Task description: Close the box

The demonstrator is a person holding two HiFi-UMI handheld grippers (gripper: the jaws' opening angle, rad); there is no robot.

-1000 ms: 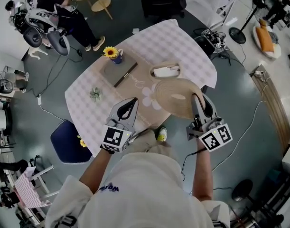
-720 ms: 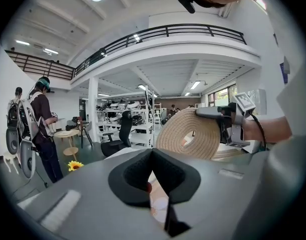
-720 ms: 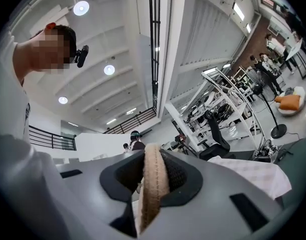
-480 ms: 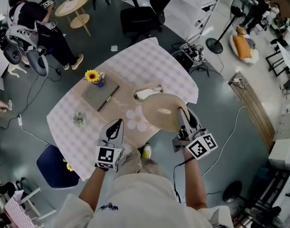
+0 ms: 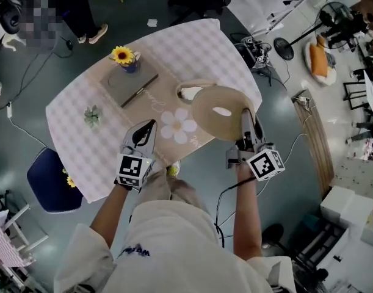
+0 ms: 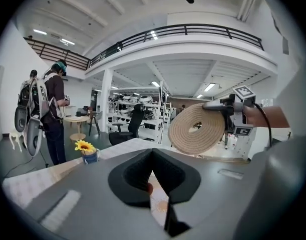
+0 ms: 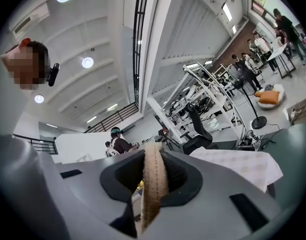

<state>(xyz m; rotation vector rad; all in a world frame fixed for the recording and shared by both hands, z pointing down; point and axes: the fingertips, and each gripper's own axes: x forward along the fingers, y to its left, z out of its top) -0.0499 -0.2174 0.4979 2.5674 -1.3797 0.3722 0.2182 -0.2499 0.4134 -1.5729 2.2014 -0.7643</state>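
Head view shows the lid (image 5: 220,110), a flat woven disc, pinched by its near rim in the right gripper (image 5: 246,122) and held tilted over the table (image 5: 198,44), partly covering the box (image 5: 192,90). Right gripper view confirms the rim (image 7: 154,184) stands edge-on between the jaws. The left gripper (image 5: 148,131) is empty, jaws pressed together, hovering at the table's near edge.

To seat the lid well, I judge it should be levelled first, centred over the oval box rim, then lowered straight down; releasing while it is tilted may leave one side riding up. The white contents look low enough, though I cannot tell for sure.

The box sits near the table's right edge, so a sideways nudge could slide it that way; the free left gripper could steady its wall. Bare cloth lies between the box and the notebook (image 5: 129,84), giving room on that side.
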